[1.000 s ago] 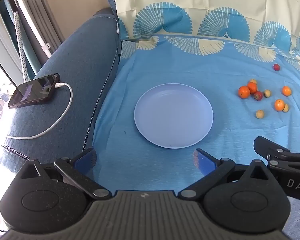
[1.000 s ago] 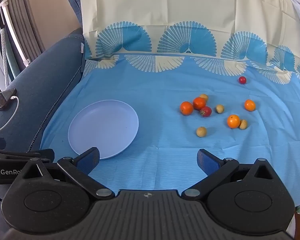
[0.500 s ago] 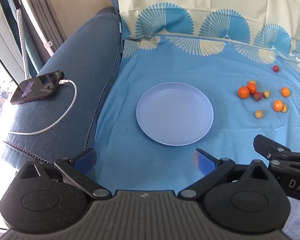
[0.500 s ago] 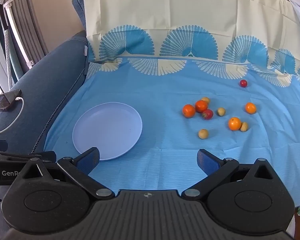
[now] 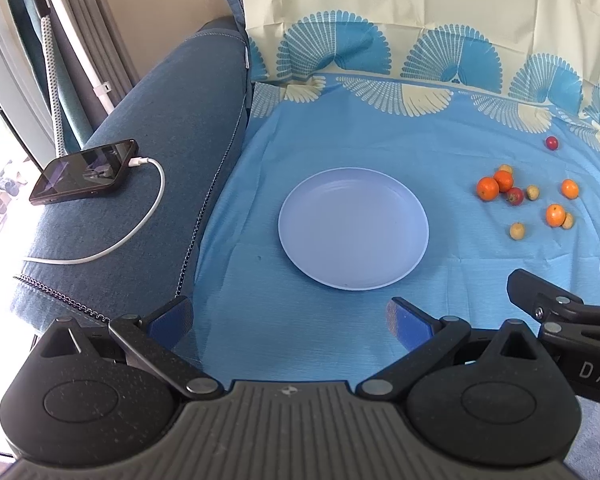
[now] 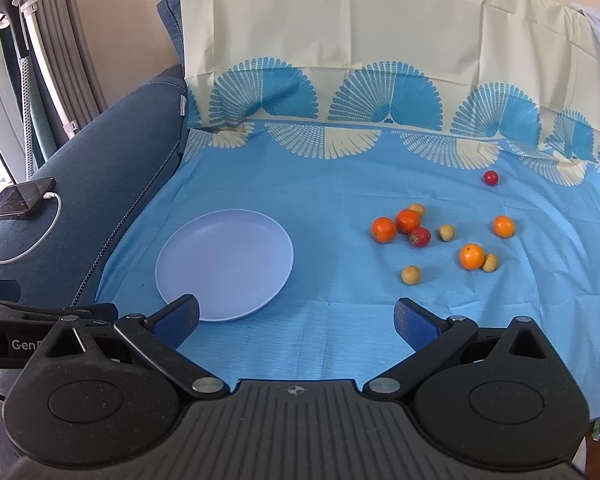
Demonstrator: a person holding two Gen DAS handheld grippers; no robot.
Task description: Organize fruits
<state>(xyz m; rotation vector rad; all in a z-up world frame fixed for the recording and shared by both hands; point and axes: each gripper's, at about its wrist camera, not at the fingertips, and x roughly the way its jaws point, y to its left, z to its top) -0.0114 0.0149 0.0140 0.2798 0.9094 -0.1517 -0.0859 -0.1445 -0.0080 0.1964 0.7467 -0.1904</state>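
Note:
A pale blue plate (image 5: 300, 216) (image 6: 188, 256) lies bare on the blue cloth. To its right sit several small fruits: oranges (image 6: 384, 229) (image 5: 487, 188), a red fruit (image 6: 420, 237) (image 5: 515, 195), tan round fruits (image 6: 411, 275) (image 5: 517, 231) and a lone red one (image 6: 491, 178) (image 5: 552, 143) farther back. My left gripper (image 5: 290, 318) is open, low in front of the plate, holding nothing. My right gripper (image 6: 296, 316) is open too, near the cloth's front edge, between plate and fruits. Each gripper shows at the other view's edge.
A phone (image 5: 84, 171) (image 6: 20, 197) on a white charging cable (image 5: 140, 224) rests on the dark blue sofa arm at the left. A cream and blue patterned cloth (image 6: 380, 60) covers the backrest. Curtains and a stand are at the far left.
Both grippers have drawn back and up a little, so plate and fruits look smaller and more of the backrest shows. Nothing was grasped or moved.

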